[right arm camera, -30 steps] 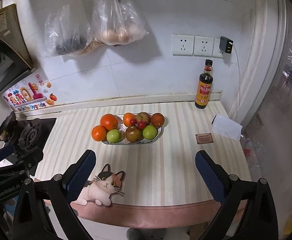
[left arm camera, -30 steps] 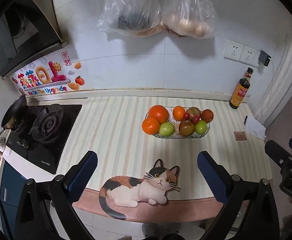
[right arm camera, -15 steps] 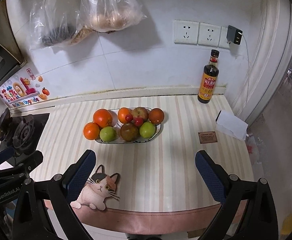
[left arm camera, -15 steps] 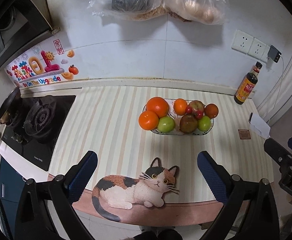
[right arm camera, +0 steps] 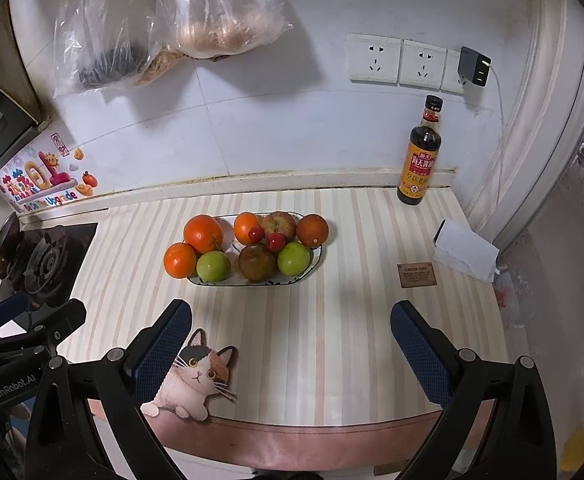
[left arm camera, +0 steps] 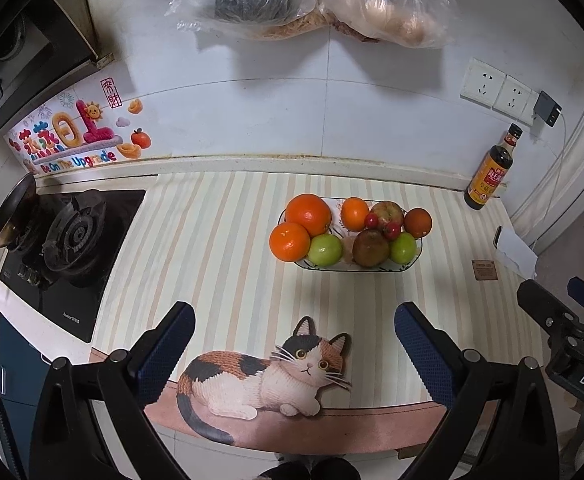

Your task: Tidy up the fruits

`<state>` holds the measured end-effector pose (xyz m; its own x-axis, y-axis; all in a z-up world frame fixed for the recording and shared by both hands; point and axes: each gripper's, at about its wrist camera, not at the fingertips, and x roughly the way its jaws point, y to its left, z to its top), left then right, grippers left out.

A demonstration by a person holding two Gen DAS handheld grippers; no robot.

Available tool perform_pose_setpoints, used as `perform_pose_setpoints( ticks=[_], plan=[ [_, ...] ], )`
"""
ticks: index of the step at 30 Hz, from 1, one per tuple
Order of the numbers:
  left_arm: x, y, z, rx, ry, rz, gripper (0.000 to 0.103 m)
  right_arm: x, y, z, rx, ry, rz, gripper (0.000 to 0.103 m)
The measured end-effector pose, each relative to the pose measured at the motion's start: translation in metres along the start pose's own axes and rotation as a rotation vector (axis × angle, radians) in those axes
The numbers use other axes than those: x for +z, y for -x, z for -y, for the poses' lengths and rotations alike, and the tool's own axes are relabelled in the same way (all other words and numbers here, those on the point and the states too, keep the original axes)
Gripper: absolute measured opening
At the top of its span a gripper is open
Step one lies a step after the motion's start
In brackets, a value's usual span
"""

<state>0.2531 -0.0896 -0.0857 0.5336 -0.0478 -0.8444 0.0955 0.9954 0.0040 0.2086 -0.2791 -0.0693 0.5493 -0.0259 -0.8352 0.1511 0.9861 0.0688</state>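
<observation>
An oval glass dish (left arm camera: 419, 250) (right arm camera: 315, 258) on the striped counter mat holds oranges (left arm camera: 307, 214) (right arm camera: 203, 234), two green apples (left arm camera: 324, 250) (right arm camera: 213, 266), a brown pear-like fruit (left arm camera: 370, 247) (right arm camera: 257, 262), a red apple (right arm camera: 278, 224) and small red cherries (right arm camera: 256, 233). One orange (left arm camera: 290, 241) (right arm camera: 180, 260) sits at the dish's left end, at its rim. My left gripper (left arm camera: 293, 336) hangs open near the counter's front edge, well short of the dish. My right gripper (right arm camera: 292, 334) is open too, nothing between its fingers.
A soy sauce bottle (right arm camera: 419, 160) stands at the back right, a white paper (right arm camera: 465, 250) and a small brown card (right arm camera: 416, 275) lie right of the dish. A gas hob (left arm camera: 72, 236) with a pan (left arm camera: 12, 210) is at the left. Plastic bags (right arm camera: 208, 20) hang on the wall.
Both grippers have moved forward toward the counter and tilted down; the dish of fruit sits larger and higher in both views. Nothing was grasped.
</observation>
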Motion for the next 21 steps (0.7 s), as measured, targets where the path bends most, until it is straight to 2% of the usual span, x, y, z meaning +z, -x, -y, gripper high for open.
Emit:
perform_pose_setpoints(
  ticks=[21],
  plan=[
    [-0.0045,0.001,-0.0017,0.021,-0.001,0.003,0.102,-0.0078,-0.004,-0.0012,-0.012,0.021,-0.02,0.102]
  ],
)
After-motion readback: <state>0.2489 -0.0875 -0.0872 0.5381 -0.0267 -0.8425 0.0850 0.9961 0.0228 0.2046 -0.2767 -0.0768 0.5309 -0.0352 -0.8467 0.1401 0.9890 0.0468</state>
